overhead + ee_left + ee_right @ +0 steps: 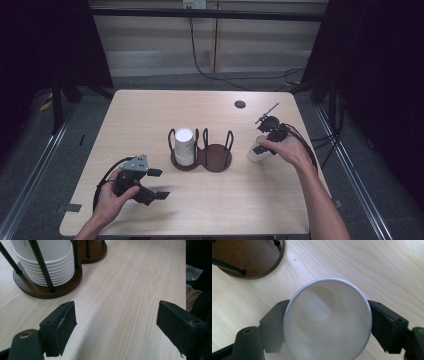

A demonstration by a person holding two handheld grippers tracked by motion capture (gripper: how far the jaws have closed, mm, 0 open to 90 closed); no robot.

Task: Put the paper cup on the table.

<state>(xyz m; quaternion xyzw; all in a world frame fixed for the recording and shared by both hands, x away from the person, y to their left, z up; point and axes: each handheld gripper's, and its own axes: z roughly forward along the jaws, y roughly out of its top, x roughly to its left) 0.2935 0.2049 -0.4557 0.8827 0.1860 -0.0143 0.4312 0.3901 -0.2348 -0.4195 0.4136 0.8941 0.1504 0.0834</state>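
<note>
A light wooden table (150,110) is seen from the high view; near its middle stands a dark brown wooden cup holder (202,156) with two round bays ringed by thin black upright rods; a stack of white paper cups (184,145) is seated mouth-down in the left bay, while the right bay (218,157) lies bare. A small dark round disc (240,104) is set into the tabletop toward the far right.

The left gripper (156,183) is held low over the near left part of the table by the person's left hand (112,197); its jaws are spread wide apart with nothing between them, and they are pointed to the right. In the left gripper view, the stacked cup rims (50,272) are seen behind a black rod, seated on the holder's base (45,291), which lies well apart from the jaws; bare wood is seen between the two black pads (63,325).

The right gripper (261,148) is held by the right hand (287,150) at the right of the holder; a single white paper cup (256,151) is clamped between its jaws, just beside the empty bay. In the right gripper view the cup (327,320) is looked into from its open mouth, its round bottom visible inside; both pads are pressed against its sides; the edge of the holder's base (252,262) is seen at the upper left.
</note>
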